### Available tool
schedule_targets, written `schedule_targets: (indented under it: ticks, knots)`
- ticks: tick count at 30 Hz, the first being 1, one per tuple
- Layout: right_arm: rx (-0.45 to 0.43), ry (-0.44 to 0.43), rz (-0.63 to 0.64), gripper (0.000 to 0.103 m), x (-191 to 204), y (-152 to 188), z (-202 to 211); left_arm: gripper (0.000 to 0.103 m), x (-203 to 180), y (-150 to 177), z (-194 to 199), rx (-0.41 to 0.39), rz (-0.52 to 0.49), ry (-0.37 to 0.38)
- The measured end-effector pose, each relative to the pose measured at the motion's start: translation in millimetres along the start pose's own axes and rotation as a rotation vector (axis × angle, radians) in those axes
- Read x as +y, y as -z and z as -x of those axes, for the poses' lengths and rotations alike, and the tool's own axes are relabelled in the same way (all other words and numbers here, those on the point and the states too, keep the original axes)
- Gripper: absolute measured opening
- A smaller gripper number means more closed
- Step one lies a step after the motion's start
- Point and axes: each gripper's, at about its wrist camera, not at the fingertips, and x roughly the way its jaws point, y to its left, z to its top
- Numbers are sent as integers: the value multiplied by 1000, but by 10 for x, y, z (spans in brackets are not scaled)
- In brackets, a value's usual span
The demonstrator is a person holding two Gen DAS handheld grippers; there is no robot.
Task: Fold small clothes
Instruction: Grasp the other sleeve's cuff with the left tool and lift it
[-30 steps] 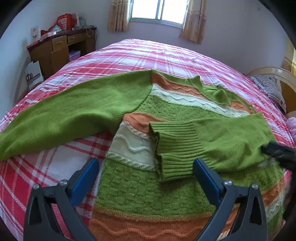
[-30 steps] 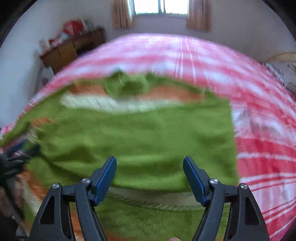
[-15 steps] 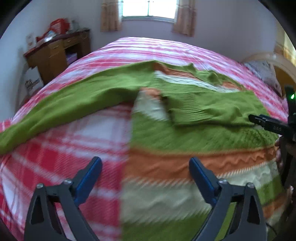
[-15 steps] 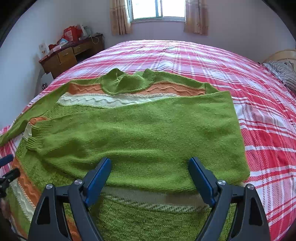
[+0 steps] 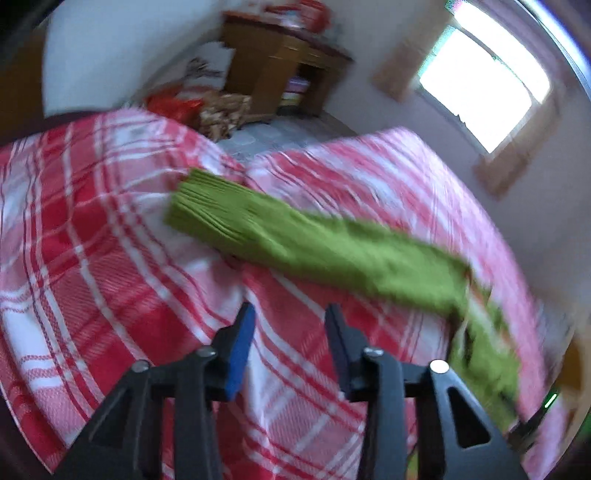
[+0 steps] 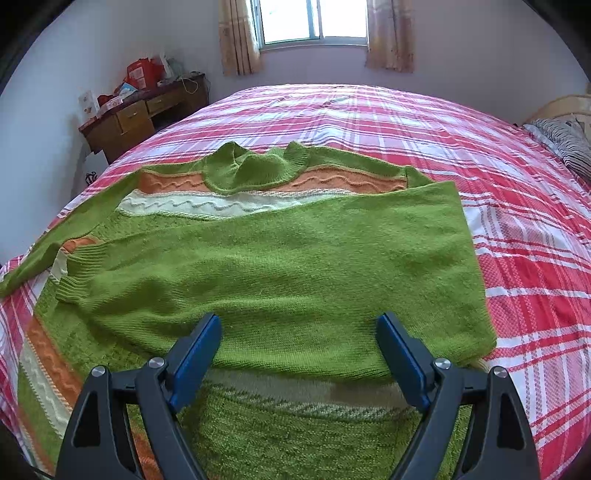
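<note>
A green sweater (image 6: 280, 266) with orange and cream knit bands lies flat on the red plaid bed (image 6: 517, 206). Its right sleeve is folded across the chest. In the blurred left wrist view its left sleeve (image 5: 295, 240) stretches out across the bed, ribbed cuff (image 5: 199, 210) at the far end. My left gripper (image 5: 290, 325) hovers over bare bedspread just short of that sleeve, jaws partly open and empty. My right gripper (image 6: 299, 332) is wide open and empty above the folded sleeve's lower edge.
A wooden desk (image 6: 144, 114) with clutter stands by the wall left of the bed; it also shows in the left wrist view (image 5: 280, 70), with bags (image 5: 207, 107) on the floor. A window (image 6: 314, 18) is behind. A striped pillow (image 6: 565, 144) lies far right.
My left gripper has swung left from the sweater body to face the outstretched sleeve and its jaws have narrowed. My right gripper has held almost still, open over the folded sleeve.
</note>
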Motion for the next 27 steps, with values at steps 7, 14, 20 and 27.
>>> schedule_targets:
  ticks: [7, 14, 20, 27]
  knots:
    - [0, 6, 4, 87, 0, 0, 1, 29, 247, -230, -155, -9, 234, 120]
    - [-1, 7, 4, 87, -2, -3, 1, 40, 352, -288, -472, 37, 303, 16]
    - [-1, 5, 2, 87, -4, -5, 0, 40, 334, -436, -658, 4, 304, 1]
    - [-4, 2, -1, 87, -16, -5, 7, 8, 272, -509, -548, -67, 195, -49]
